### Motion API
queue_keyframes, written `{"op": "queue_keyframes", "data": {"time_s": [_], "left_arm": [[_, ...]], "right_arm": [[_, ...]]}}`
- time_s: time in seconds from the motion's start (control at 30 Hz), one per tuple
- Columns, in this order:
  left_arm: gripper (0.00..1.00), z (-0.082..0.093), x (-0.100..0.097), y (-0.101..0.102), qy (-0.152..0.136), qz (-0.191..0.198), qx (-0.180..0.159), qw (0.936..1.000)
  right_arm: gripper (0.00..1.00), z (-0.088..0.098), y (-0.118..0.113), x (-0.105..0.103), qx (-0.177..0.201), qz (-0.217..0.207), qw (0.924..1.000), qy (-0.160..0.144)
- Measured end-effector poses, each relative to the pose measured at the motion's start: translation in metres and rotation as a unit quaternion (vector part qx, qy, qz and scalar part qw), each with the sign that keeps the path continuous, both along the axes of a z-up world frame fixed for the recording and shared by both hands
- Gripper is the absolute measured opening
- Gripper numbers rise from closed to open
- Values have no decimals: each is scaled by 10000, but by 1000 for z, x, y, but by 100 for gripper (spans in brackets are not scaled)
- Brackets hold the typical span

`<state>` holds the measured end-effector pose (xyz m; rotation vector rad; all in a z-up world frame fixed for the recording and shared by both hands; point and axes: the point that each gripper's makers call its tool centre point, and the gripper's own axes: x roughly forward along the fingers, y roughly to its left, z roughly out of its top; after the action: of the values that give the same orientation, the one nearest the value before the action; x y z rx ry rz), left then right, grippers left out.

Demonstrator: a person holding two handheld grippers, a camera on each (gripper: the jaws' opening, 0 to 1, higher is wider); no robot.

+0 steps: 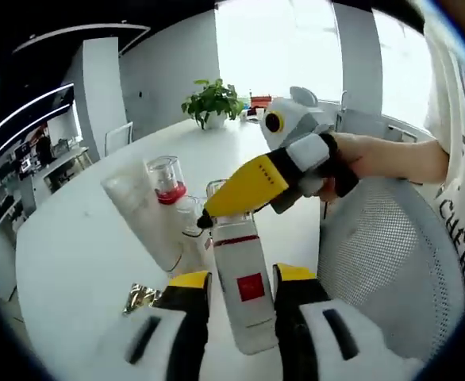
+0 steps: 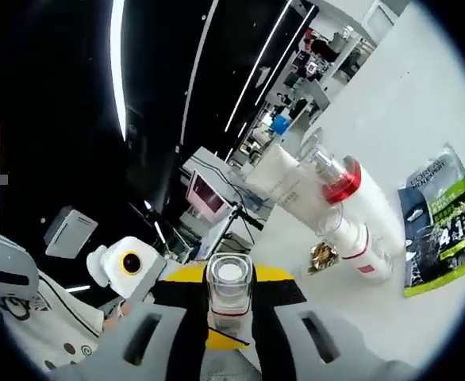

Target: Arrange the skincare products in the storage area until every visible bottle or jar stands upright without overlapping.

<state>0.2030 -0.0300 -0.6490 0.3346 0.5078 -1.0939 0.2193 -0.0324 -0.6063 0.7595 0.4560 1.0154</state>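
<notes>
A: Holding anything in the left tongs (image 1: 243, 290) just now?

B: Yes. My left tongs are clamped on a white bottle with a red square label (image 1: 246, 287); the jaws press its body from both sides, and it stands between them over the white surface (image 1: 74, 262).

A: And the right tongs?

B: In the left gripper view my right tongs (image 1: 204, 220) come in from the right, yellow jaws pointing at the top of that same bottle, with my hand (image 1: 375, 159) behind them. In the right gripper view a clear cap (image 2: 229, 287) sits right between my own jaws, which close in on it from both sides. So the right tongs grip the cap of the bottle the left tongs hold.

A: Where are the other products?

B: Just behind the held bottle, in the left gripper view, a bottle with a clear cap and a red band (image 1: 167, 181) rises beside a pale tube (image 1: 141, 210) that leans at a slant. A small crumpled gold wrapper (image 1: 140, 297) lies on the surface near my left jaw. The right gripper view also shows a green and dark sachet (image 2: 439, 230) lying flat, well apart from the bottles.

A: Anything else around?

B: A potted plant (image 1: 213, 101) at the far edge of the surface, and a grey mesh chair (image 1: 391, 262) at my right.
</notes>
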Motion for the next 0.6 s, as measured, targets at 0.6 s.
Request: {"op": "queue_keyframes", "data": {"time_s": [0.6], "left_arm": [[30, -4, -18, 5, 645, -780, -223, 9946]], "right_arm": [[19, 4, 32, -31, -1251, 994, 9650, -2079]]}}
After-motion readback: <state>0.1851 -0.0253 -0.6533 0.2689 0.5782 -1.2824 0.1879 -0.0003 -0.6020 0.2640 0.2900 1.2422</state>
